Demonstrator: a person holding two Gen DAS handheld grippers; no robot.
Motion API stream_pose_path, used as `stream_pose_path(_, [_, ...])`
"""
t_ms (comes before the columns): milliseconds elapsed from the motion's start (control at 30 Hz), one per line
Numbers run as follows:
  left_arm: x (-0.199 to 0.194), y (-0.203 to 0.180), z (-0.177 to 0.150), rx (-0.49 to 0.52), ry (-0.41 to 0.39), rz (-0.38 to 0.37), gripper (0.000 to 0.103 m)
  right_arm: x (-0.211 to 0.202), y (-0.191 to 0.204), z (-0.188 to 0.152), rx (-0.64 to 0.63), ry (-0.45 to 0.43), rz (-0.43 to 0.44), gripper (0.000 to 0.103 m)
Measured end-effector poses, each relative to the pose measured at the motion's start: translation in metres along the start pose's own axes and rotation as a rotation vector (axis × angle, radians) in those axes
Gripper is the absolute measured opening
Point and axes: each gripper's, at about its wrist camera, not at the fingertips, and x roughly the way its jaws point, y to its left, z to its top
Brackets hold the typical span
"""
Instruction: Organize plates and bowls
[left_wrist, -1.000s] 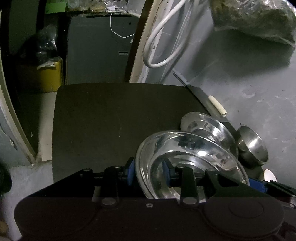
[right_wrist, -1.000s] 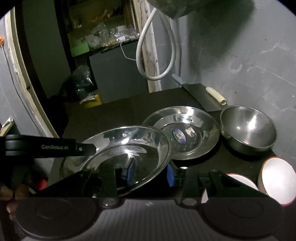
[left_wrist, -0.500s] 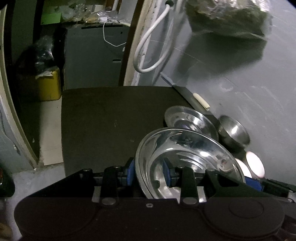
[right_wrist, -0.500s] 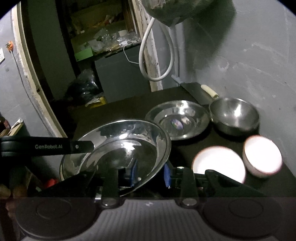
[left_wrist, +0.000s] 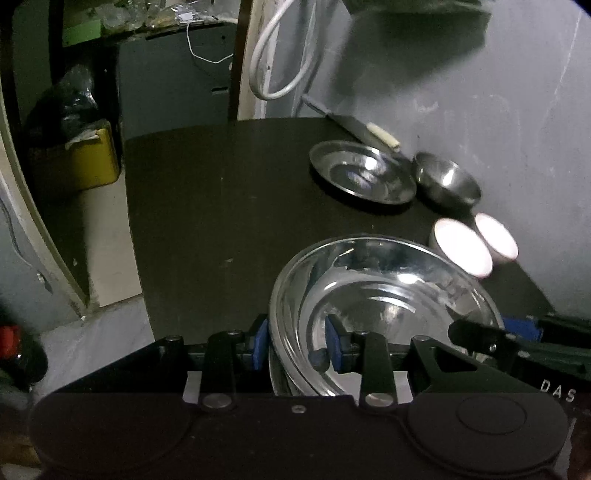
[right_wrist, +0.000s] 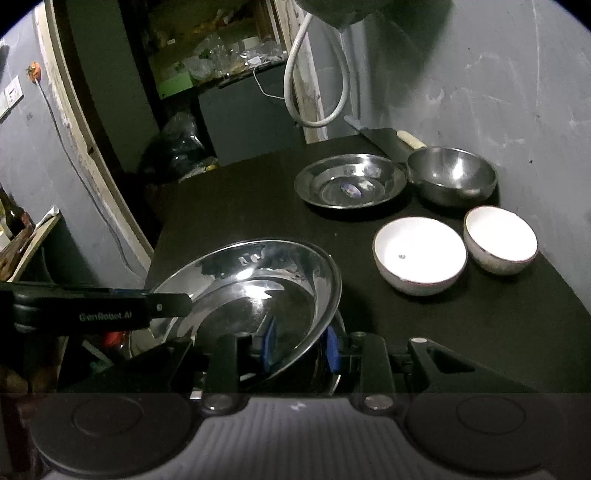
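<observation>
A large shiny steel plate hangs over the near part of the black table, carried by both grippers. My left gripper is shut on its left rim, blue pads on either side of the edge. My right gripper is shut on the opposite rim. A second steel plate lies at the far right of the table, with a steel bowl beside it by the wall. Two white bowls stand side by side nearer to me on the right.
A knife with a pale handle lies at the table's far right corner against the grey wall. A white hose hangs above it. Left of the table the floor drops away, with a yellow box and dark bags.
Both grippers have drawn back from the wall with the large plate between them. The far plate and steel bowl look smaller, and the two white bowls have come into view.
</observation>
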Motion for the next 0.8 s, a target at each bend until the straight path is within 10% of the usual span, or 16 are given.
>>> stream_pose_path(800, [0.014, -0.018, -0.013, 0.113, 0.086, 0.062, 0.040, -0.002, 0.009, -0.017, -0.072, 0.086, -0.010, 0.035])
